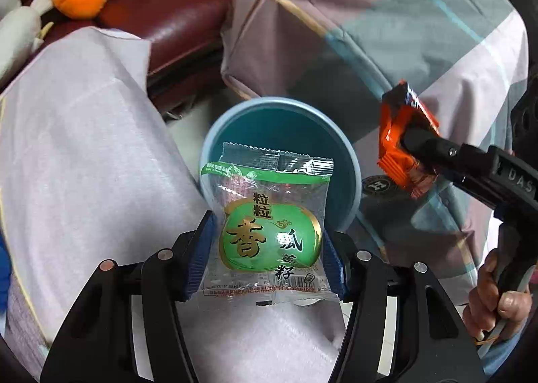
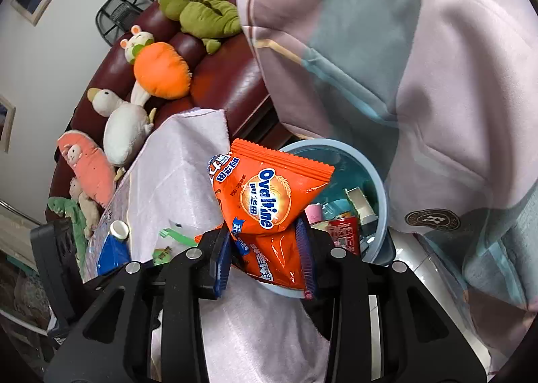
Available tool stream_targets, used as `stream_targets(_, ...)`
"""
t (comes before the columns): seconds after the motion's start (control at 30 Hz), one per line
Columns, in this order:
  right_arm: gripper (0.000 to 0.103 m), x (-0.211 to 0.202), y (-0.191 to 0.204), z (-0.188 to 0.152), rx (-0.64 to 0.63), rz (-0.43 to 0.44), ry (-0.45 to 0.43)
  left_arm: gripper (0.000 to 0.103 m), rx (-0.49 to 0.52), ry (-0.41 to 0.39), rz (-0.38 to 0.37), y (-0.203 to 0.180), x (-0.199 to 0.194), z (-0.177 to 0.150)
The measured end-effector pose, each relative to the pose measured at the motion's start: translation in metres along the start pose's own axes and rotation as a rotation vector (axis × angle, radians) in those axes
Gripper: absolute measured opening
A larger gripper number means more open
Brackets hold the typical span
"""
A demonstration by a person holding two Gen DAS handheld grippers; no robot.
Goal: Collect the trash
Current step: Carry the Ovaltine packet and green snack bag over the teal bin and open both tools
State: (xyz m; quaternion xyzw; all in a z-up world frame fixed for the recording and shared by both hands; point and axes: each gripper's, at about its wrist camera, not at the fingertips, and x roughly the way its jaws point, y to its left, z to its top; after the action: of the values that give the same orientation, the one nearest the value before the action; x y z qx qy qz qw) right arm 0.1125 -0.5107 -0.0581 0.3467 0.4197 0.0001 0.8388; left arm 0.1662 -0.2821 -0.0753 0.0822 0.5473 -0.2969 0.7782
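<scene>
Blue bin rim between cloths (tight); left claw grips green packet, right claw orange packet.

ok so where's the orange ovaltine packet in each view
Left wrist view: the orange Ovaltine packet is at the right edge, seen edge-on, pinched in the right gripper just right of the bin.
Right wrist view: the packet fills the centre, held between the blue fingers, over the near left rim of the bin.
Shared landmark: the round blue trash bin beside the plaid cloth.
</scene>
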Motion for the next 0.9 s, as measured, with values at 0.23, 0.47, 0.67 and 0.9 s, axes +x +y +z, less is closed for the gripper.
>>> stream_targets(0.23, 0.034, 0.007, -0.010, 0.010, 0.012, -0.012, 0.002, 0.069, 0.024, 0.057, -0.006, -0.012, 0.035, 0.009)
stream_targets(0.47, 0.035, 0.018, -0.009, 0.014, 0.005, -0.025, 0.018, 0.085, 0.004, 0.080, 0.006, -0.003, 0.046, 0.007)
stream_targets(0.67, 0.035, 0.030, -0.005, 0.017, -0.003, -0.031, 0.037, 0.086, -0.011, 0.067, 0.003, 0.010, 0.035, -0.001)
stream_targets(0.9, 0.053, 0.050, 0.012, 0.021, -0.041, -0.045, 0.062, 0.087, -0.054, 0.051, -0.002, 0.030, 0.023, -0.008)
